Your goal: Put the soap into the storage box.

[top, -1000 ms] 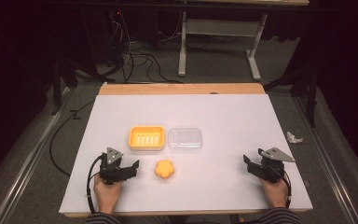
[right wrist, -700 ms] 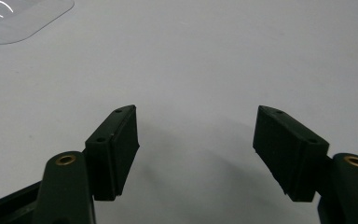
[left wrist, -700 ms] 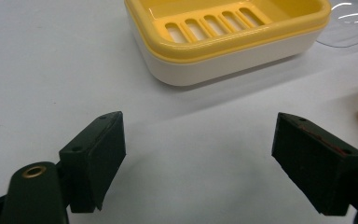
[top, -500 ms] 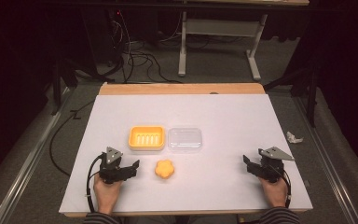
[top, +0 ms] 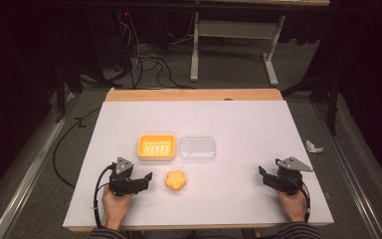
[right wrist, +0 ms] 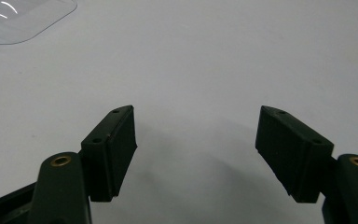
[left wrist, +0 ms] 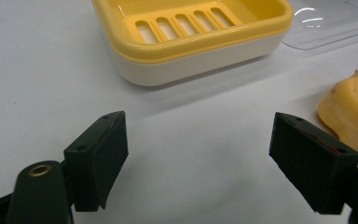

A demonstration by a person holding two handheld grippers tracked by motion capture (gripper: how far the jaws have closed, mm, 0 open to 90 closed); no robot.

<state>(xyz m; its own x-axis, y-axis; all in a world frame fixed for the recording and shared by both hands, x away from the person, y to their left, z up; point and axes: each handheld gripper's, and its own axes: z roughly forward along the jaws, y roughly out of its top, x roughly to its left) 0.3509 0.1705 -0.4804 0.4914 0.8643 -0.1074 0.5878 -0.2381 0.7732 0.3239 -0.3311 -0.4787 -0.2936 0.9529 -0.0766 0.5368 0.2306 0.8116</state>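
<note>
A yellow soap dish (top: 156, 147) (left wrist: 191, 37) with a slotted tray stands near the table's middle. Its clear plastic lid (top: 197, 148) (left wrist: 326, 23) (right wrist: 23, 18) lies flat just right of it. A flower-shaped orange soap (top: 175, 180) (left wrist: 352, 105) rests on the table in front of the dish. My left gripper (top: 142, 180) (left wrist: 198, 158) sits open on the table just left of the soap, nothing between its jaws. My right gripper (top: 263, 175) (right wrist: 196, 149) rests open at the front right, over bare table, far from the lid.
The white table top (top: 238, 119) has a wooden strip (top: 194, 94) along its far edge. A crumpled white scrap (top: 314, 146) lies on the floor to the right. Cables (top: 144, 62) and a desk frame (top: 234, 30) lie beyond the table.
</note>
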